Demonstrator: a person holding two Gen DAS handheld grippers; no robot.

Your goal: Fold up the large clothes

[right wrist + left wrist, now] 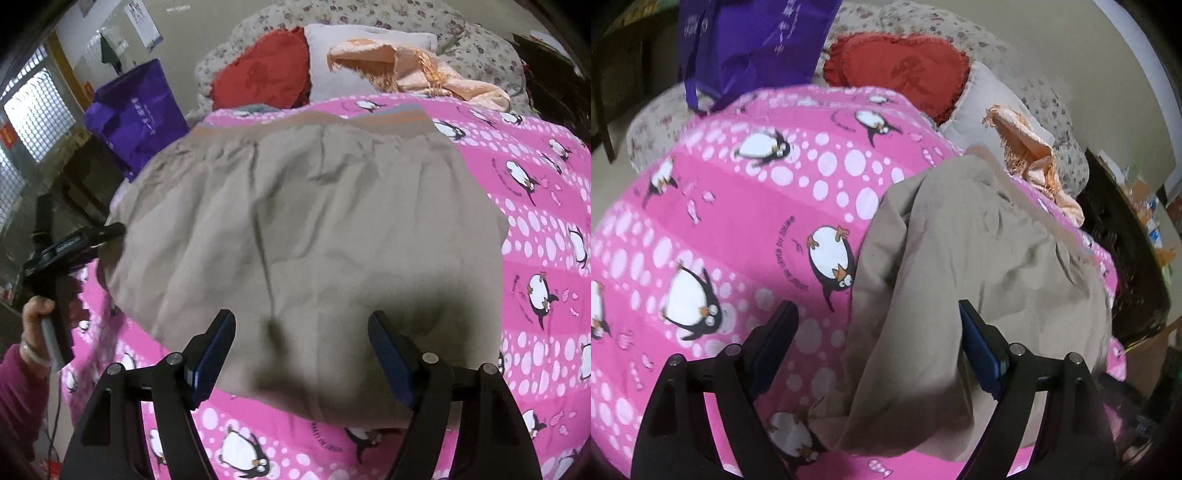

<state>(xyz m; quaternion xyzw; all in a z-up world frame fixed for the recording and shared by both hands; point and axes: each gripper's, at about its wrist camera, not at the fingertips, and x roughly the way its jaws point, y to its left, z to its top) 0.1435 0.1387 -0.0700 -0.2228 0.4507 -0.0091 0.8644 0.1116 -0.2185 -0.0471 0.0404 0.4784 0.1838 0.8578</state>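
Right wrist view, tool: the right gripper [301,347] is seen with its jaws standing wide apart and nothing between the pads; it hangs over the near hem of the beige garment [306,229], apart from the cloth as far as can be judged.
Left wrist view, tool: the left gripper [877,341] is likewise spread wide, with a bunched side edge of the beige garment [960,266] lying under the gap; no pad is seen pressing on it.
Left tool, seen from the right: the left gripper [92,236] is held by a hand [35,312] at the garment's left edge, just beside the cloth; contact cannot be told.
Garment position: it is spread across the middle of the pink penguin bedspread [546,229], with a striped waistband [314,120] toward the head of the bed and the hem toward the foot.
Done so far: the garment is judged to be laid out mostly flat, though the left side is rumpled; whether a first fold has been made cannot be told.
Left to do: the edges are yet to be gripped and the folds made and squared.
Beyond the garment: a red heart cushion [905,77], a peach fringed cloth [417,72] and a purple tote bag [753,48] lie toward the head of the bed.
Writing: a woven character is seen on the cushion, white print on the bag, and small curved lettering beside the penguins; none is sharp enough to be read.
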